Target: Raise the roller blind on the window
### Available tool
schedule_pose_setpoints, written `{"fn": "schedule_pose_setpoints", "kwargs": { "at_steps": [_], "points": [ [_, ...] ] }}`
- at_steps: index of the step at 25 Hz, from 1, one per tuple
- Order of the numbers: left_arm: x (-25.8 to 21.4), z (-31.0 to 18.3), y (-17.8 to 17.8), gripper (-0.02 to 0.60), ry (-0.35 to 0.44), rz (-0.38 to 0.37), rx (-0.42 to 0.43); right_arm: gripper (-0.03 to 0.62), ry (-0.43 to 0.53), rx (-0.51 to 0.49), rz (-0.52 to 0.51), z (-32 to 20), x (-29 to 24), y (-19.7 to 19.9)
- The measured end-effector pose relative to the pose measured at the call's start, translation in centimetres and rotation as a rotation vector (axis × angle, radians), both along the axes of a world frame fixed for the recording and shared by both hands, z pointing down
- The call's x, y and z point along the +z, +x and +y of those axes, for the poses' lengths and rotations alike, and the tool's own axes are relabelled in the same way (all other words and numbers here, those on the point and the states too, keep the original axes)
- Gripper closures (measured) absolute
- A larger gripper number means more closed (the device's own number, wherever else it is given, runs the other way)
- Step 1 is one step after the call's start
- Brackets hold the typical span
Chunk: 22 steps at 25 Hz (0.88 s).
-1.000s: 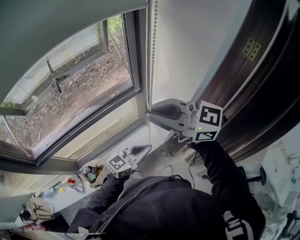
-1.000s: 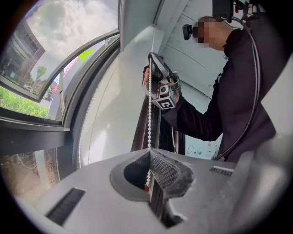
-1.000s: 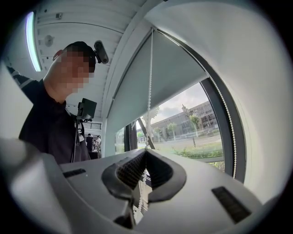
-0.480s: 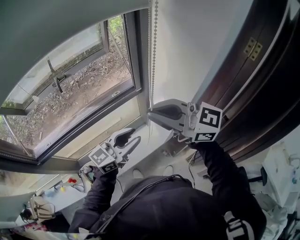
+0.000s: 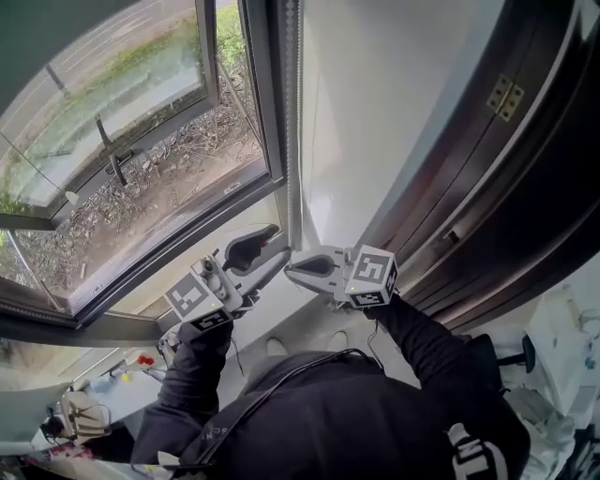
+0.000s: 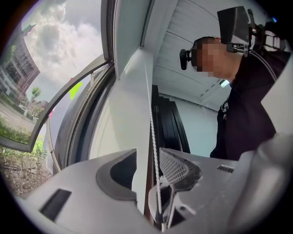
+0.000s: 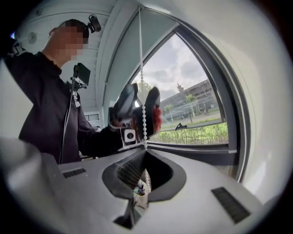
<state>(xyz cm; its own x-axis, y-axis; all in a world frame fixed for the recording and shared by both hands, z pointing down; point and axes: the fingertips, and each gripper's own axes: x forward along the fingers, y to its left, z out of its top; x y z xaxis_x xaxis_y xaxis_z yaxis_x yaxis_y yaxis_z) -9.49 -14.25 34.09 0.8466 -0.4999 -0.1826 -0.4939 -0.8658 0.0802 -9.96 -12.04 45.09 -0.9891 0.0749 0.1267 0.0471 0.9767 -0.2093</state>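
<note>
The right gripper (image 5: 292,272) is clamped on the bead chain (image 7: 142,91), while at its nine o'clock the left gripper's (image 5: 278,244) jaws, just opening, stand wide around that chain.

One person (image 5: 356,412) is holding two tongs: the left tongs (image 5: 274,246), whose jaws have just been opening with the chain (image 7: 144,121) running between them, and the right tongs (image 5: 289,270), pinching it. Two marker cubes (image 5: 197,300) (image 5: 373,275) are showing, one on each. One chain is hanging beside one window (image 5: 267,112), under one blind (image 5: 47,23). One handle (image 5: 112,167) and one hinge (image 5: 503,97) are showing.
</note>
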Motion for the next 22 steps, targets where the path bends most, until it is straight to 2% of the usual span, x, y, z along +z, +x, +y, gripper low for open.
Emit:
{"fn": "schedule_pose_setpoints", "kwargs": {
  "at_steps": [4,7,11,19,20,22],
  "points": [
    [-0.4,0.3,1.3,0.433,0.009,-0.021,0.051,0.586,-0.048,-0.03,0.118,1.9,6.4,-0.2],
    [-0.5,0.4,1.7,0.433,0.022,-0.039,0.068,0.586,-0.088,-0.022,0.153,1.9,9.3,0.5],
    [-0.7,0.5,2.3,0.433,0.002,-0.069,0.088,0.586,-0.063,-0.009,0.178,1.4,9.7,1.0],
    [-0.3,0.0,2.6,0.436,-0.032,-0.102,0.082,0.586,-0.073,-0.014,0.168,1.7,9.6,0.8],
    [-0.3,-0.1,2.5,0.466,-0.031,-0.1,0.08,0.586,-0.074,-0.015,0.165,1.7,9.6,0.7],
    [-0.4,0.1,2.5,0.566,-0.025,-0.089,0.096,0.586,-0.081,-0.017,0.16,1.8,9.6,0.6]
  ]
}}
